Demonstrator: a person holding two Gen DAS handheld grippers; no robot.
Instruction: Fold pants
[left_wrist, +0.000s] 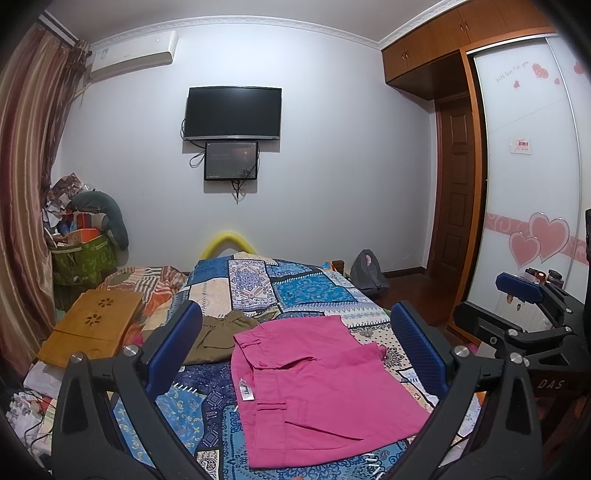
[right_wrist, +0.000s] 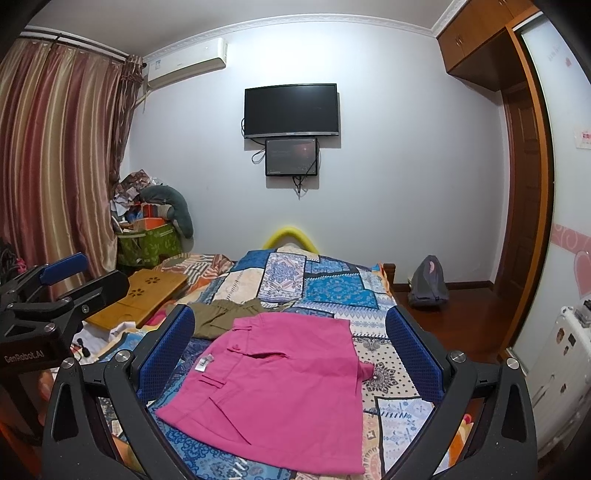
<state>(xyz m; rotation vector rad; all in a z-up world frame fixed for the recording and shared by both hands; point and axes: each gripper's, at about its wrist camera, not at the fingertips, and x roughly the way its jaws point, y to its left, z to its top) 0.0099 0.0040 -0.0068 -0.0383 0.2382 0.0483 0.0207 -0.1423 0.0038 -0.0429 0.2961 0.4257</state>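
Observation:
Pink pants (left_wrist: 317, 387) lie folded into a flat rectangle on the patchwork bedspread (left_wrist: 306, 288), waistband and white label to the left. They also show in the right wrist view (right_wrist: 280, 391). My left gripper (left_wrist: 295, 347) is open and empty, held above the pants. My right gripper (right_wrist: 290, 350) is open and empty, also above them. The right gripper shows at the right edge of the left wrist view (left_wrist: 524, 295), and the left gripper at the left edge of the right wrist view (right_wrist: 62, 280).
Folded olive pants (left_wrist: 218, 336) lie just beyond the pink ones. A wooden lap tray (left_wrist: 92, 328) sits on the bed's left side beside loose clothes. A grey backpack (left_wrist: 369, 275) is on the floor by the wardrobe (left_wrist: 528, 184). A cluttered green bin (left_wrist: 83, 258) stands by the curtain.

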